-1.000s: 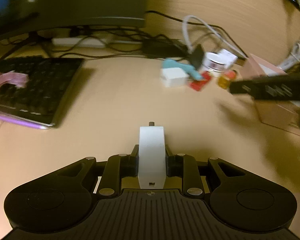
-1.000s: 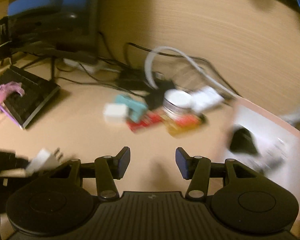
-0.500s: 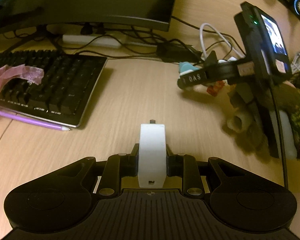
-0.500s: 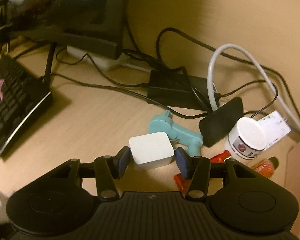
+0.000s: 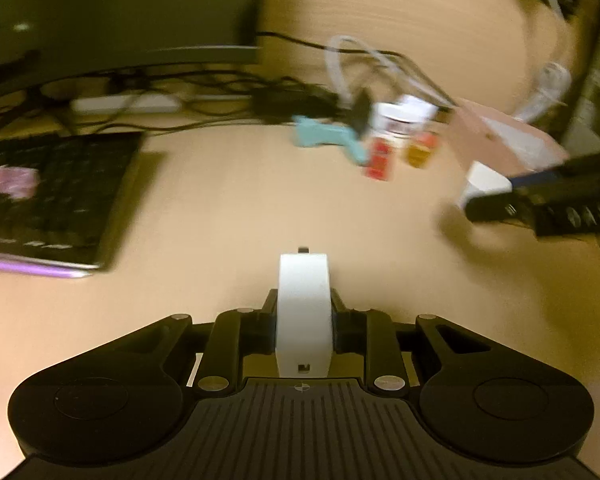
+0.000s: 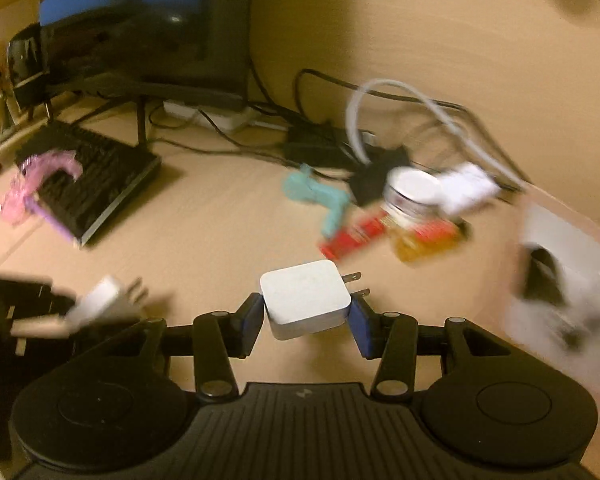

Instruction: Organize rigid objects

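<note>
Left hand-held gripper (image 5: 303, 320) clamping white plug adapter (image 5: 303, 312), right hand-held gripper (image 6: 305, 312) closing on square white charger (image 6: 304, 304)

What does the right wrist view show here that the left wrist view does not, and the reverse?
Only the right wrist view shows the prongs of the white square charger clamped in the right gripper, and the box's inside. Only the left wrist view shows the left gripper closed on a slim white adapter head-on. Both share the keyboard, teal tool, white jar and red packet.
</note>
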Demonstrator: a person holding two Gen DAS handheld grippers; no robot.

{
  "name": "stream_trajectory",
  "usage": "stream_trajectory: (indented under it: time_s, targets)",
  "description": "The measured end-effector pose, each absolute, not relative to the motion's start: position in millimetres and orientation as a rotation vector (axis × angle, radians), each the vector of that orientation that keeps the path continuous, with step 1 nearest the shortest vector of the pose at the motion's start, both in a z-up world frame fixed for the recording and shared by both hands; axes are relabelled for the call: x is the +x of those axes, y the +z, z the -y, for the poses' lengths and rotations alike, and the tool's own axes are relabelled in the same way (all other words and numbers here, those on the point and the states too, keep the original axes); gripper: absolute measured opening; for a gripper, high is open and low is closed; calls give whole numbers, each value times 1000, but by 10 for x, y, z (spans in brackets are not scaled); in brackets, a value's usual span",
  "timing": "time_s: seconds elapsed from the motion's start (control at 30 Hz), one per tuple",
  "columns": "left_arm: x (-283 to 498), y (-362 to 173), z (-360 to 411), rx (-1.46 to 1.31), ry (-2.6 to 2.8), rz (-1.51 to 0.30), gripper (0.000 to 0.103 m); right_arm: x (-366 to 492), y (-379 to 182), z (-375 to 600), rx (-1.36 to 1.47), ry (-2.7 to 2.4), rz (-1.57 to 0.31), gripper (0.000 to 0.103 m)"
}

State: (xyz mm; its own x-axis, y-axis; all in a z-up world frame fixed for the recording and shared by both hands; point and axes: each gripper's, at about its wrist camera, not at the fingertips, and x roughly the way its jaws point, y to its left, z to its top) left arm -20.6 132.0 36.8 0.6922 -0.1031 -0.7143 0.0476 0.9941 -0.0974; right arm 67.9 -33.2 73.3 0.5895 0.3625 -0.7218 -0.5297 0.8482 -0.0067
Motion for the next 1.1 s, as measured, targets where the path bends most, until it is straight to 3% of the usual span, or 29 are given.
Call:
stream_trajectory:
  time_s: [0.3, 0.73, 0.93, 1.1]
  targets:
    - [-144, 396, -375, -82, -320, -850, 26, 23, 833, 1505, -231, 389, -811, 46]
    - [796, 1267, 547, -99, -586, -758, 26, -339, 943, 2238, -50, 182, -785, 46]
    - [1438, 1013, 917, -140, -592, -882, 26, -452, 1005, 2393, -31, 111, -762, 46]
    - [1423, 895, 821, -167, -552, -839, 30, -546, 969, 2438, -58, 66, -768, 46]
